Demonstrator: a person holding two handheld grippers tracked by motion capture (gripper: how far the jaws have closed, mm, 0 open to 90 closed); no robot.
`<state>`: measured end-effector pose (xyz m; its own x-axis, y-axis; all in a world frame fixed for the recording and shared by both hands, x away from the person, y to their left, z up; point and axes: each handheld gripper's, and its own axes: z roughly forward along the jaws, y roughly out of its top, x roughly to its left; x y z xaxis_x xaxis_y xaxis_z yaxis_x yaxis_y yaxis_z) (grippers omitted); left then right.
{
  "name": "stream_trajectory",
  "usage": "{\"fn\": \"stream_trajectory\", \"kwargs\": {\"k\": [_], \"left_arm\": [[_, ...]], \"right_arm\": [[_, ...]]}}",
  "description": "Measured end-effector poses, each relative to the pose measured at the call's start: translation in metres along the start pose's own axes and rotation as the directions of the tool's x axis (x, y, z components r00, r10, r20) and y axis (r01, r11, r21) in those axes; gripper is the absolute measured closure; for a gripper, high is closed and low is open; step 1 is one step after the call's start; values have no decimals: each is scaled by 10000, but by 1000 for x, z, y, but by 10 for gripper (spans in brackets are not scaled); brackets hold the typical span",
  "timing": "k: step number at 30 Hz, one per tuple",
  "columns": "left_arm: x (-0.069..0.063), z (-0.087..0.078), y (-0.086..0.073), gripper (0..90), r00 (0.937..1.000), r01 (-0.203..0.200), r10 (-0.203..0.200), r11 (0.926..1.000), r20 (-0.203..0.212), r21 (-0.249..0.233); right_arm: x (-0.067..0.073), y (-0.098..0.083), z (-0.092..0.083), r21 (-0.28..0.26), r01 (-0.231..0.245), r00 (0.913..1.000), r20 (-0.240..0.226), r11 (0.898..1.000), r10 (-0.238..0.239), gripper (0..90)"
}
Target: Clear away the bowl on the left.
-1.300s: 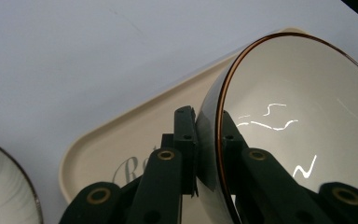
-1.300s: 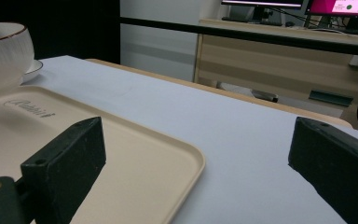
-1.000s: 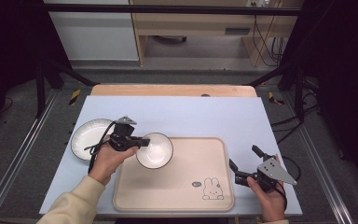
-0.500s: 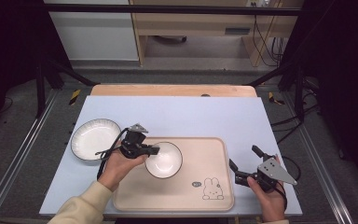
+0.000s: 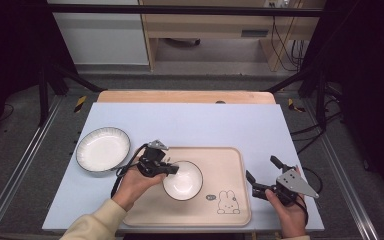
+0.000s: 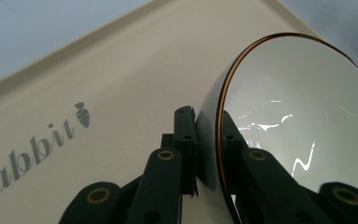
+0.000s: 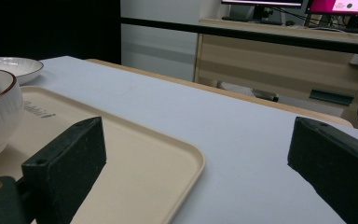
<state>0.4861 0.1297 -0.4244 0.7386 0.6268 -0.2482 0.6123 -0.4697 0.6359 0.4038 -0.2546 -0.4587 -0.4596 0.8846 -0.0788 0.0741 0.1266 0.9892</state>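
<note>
The left gripper [image 5: 169,170] pinches the bowl [image 5: 182,180] on the tray [image 5: 230,165], the plate [image 5: 103,149] lies near the desk's left edge, and the right gripper [image 5: 264,176] gapes empty.

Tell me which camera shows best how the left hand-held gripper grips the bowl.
The left gripper view: the jaws pinch the bowl rim, one inside, one outside. The high view shows the left hand-held gripper at the bowl's edge over the tray; the right gripper view catches the bowl's side.

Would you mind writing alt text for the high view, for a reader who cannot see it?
The left gripper grips the rim of a white bowl on a beige tray with a rabbit print. The right gripper is open beside the tray's right edge, and a white plate sits left on the pale blue table.
</note>
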Motion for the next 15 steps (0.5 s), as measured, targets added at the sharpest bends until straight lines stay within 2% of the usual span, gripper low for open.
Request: {"fn": "stream_trajectory", "kwargs": {"k": [10, 15], "left_arm": [[-3, 3, -2, 826, 9999, -73, 69, 9997, 143, 229], [-2, 5, -3, 826, 9999, 45, -50, 9996, 160, 292]], "right_arm": [[0, 0, 0, 3, -10, 10000, -16, 10000, 10, 45], [0, 0, 0, 12, -29, 10000, -11, 10000, 29, 45]]}}
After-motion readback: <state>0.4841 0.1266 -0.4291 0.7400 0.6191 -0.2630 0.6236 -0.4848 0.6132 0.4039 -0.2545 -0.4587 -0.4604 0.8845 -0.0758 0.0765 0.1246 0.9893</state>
